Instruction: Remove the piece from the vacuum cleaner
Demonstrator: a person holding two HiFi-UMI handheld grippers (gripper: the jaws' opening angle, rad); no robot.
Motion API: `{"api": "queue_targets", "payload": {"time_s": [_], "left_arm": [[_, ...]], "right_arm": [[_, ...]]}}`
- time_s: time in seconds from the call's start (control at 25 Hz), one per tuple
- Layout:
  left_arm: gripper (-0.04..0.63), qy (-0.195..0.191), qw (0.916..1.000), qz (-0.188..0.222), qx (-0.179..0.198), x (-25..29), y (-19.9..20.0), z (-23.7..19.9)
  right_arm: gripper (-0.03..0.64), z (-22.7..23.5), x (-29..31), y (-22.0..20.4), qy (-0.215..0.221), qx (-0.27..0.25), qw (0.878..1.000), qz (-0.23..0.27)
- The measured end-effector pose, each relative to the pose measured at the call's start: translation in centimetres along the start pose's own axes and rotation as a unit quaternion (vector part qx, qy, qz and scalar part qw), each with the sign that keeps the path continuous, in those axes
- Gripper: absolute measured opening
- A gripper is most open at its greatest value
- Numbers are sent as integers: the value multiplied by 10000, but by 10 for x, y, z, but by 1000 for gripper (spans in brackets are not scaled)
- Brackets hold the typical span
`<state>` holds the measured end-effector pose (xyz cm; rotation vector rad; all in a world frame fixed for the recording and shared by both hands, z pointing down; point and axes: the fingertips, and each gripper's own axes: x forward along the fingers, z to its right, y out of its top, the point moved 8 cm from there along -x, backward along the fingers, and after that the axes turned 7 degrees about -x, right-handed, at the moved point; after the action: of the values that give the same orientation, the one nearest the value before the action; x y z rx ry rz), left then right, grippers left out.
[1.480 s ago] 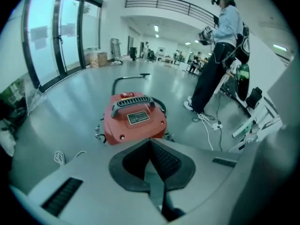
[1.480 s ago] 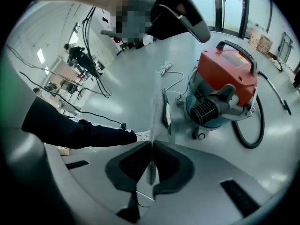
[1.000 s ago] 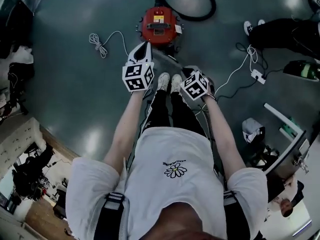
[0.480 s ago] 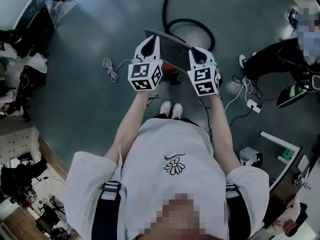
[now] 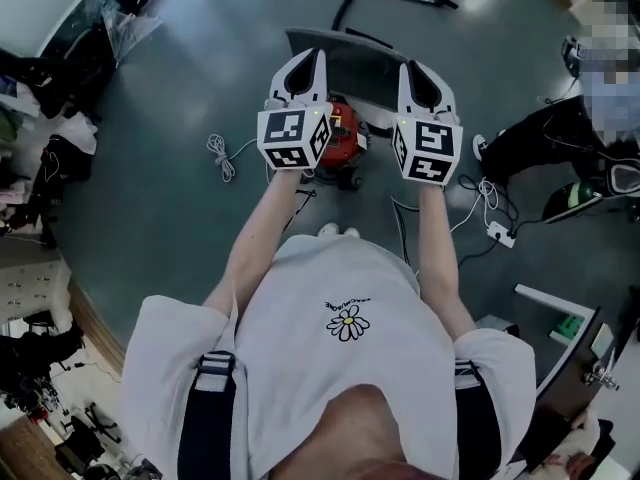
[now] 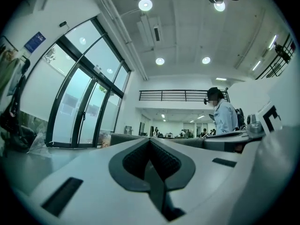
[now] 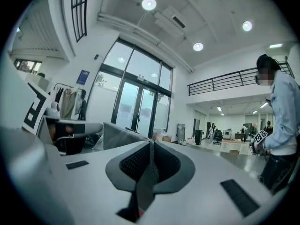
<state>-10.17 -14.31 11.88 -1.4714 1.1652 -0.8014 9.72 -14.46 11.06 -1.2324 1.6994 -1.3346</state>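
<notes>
A flat grey piece (image 5: 352, 66) hangs in the air, stretched between my two grippers. My left gripper (image 5: 303, 60) is shut on its left edge and my right gripper (image 5: 421, 71) on its right edge. In the left gripper view the jaws (image 6: 151, 146) are pressed together on a thin dark strip, and the grey piece (image 6: 123, 138) shows beyond them. The right gripper (image 7: 151, 149) pinches the same kind of strip, with the piece (image 7: 117, 135) spreading to its left. The red vacuum cleaner (image 5: 340, 136) stands on the floor below the piece, partly hidden by the left gripper.
A black hose (image 5: 385, 0) lies on the floor beyond the vacuum. A white cable (image 5: 222, 153) is coiled to its left and a power strip (image 5: 497, 230) lies at the right. A person (image 5: 555, 128) stands at the right, and clutter lines the left edge.
Both grippers have risen from low by the vacuum cleaner, and the grey piece now hangs between them above it. The head view has tilted further forward.
</notes>
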Motion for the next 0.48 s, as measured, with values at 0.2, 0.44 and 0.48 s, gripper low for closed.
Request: {"api": "queue_targets", "payload": {"time_s": [0.2,0.44,0.48], "left_arm": [[-2,-120,9995,42,274,2,11,12],[-2,-262,9983,215,473,-5,19,25],[-2,-270,9984,226,448,-5,19,26]], "right_arm": [[35,6,-12,10,-292,392,9983,317],[35,5,-26,7,-446,451,9971,429],[35,5,-27,8,-451,460,9970,435]]}}
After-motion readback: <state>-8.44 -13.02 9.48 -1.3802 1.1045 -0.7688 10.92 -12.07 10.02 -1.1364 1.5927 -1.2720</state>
